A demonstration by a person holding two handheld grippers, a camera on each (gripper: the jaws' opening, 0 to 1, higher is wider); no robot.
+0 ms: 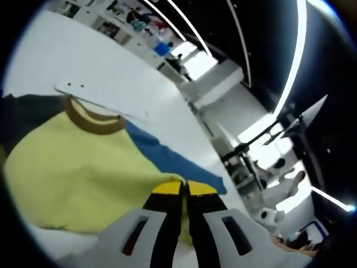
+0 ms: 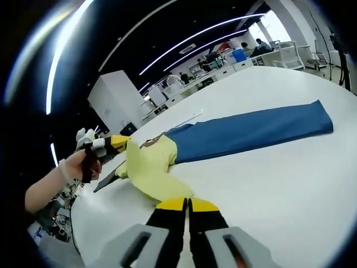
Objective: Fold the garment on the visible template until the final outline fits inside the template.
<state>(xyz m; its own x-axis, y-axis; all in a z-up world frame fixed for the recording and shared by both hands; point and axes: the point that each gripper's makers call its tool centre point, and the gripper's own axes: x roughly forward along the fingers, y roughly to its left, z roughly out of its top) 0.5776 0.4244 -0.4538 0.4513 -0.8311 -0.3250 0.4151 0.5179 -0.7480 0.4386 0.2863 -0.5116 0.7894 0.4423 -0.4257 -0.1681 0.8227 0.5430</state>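
The garment has a yellow body, a brown collar and a long blue sleeve. A white template board lies just beyond the collar on the white table. My left gripper is shut, with yellow fabric pinched at its tips. In the right gripper view the yellow body is bunched and lifted, while the blue sleeve lies stretched out flat. My right gripper is shut on the yellow hem. The left gripper, held in a hand, grips the garment's far edge.
A dark part of the garment lies at the left. White table surface spreads wide to the right of the garment. Desks, chairs and people stand far behind. A tripod-like stand is beyond the table's edge.
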